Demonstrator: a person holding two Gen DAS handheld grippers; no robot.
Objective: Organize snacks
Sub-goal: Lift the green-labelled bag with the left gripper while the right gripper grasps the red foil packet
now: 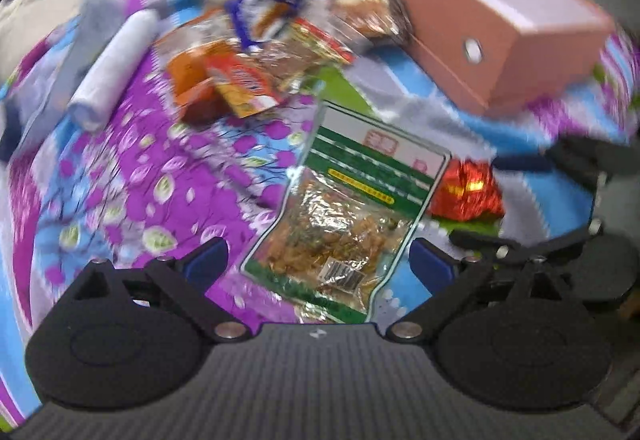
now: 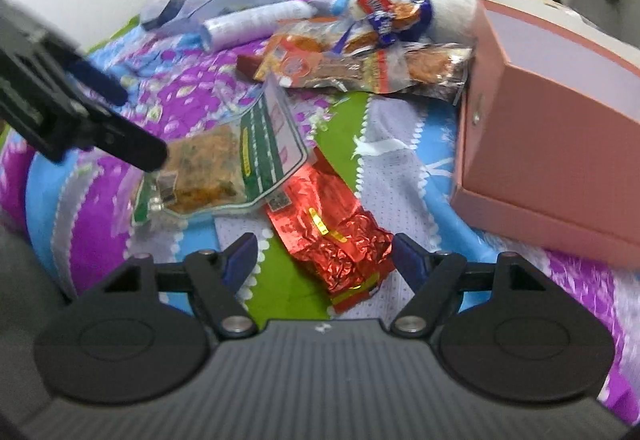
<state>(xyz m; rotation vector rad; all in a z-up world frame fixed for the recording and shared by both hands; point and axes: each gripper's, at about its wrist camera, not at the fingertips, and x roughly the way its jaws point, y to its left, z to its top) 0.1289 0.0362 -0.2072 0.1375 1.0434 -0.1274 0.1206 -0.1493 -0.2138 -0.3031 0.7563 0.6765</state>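
Landmark: the pink box (image 2: pixel 560 128), open and lying tilted on the patterned bedspread (image 1: pixel 132 168).

Item 1. Green-bordered snack pouch (image 1: pixel 352 216): flat on the bedspread, well short of the pink box on its open-end side. Your left gripper (image 1: pixel 316 260) hangs over it with jaws spread wide, nothing pinched; the pads sit either side of the pouch's lower end without touching.

Item 2. Red foil packet (image 2: pixel 332 236): just beside the pouch, on the side nearer the pink box, its upper end tucked under the pouch's edge. Your right gripper (image 2: pixel 324 252) straddles it, jaws released and clear of the foil.

Item 3. Heap of mixed snack packs (image 2: pixel 360 56): against the pink box's far corner, untouched.

Risks, as judged from here:
- Overlap: lift the foil packet and it may drag the pouch along.
- Thin, slick wrappers: a shallow bite could slip off or catch the bedspread instead.
- Both grippers are working near together; closing in at once could knock them into each other.
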